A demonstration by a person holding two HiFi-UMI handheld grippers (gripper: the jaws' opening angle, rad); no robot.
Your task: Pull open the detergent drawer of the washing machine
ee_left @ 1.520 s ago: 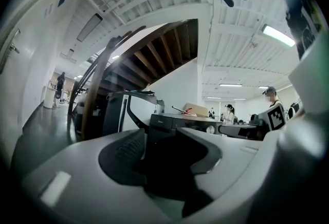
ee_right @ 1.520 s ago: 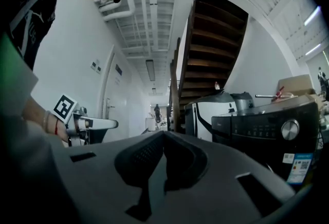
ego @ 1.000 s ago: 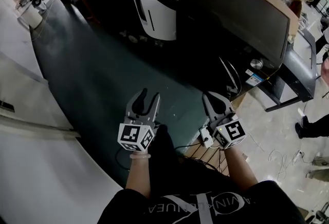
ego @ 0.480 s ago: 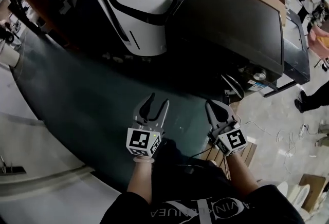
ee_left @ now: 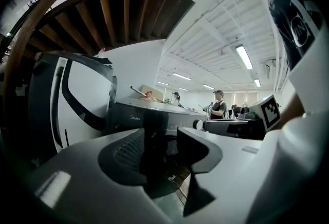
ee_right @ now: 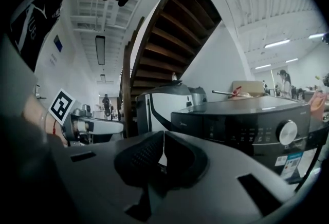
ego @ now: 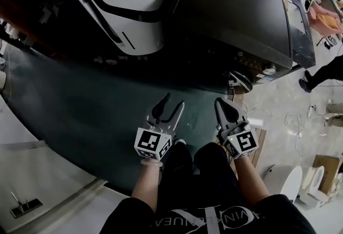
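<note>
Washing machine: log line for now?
left hand-held gripper: just opened wider, empty | right hand-held gripper: shut, empty | washing machine: ahead, untouched

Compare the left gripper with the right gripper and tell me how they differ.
The left gripper has its jaws apart, having just been opening, with nothing between them; the right gripper has its jaws together, also empty. In the head view the left gripper is over the dark green floor, while the right gripper is nearer the front corner of the washing machine. Both carry a marker cube and touch nothing.
</note>
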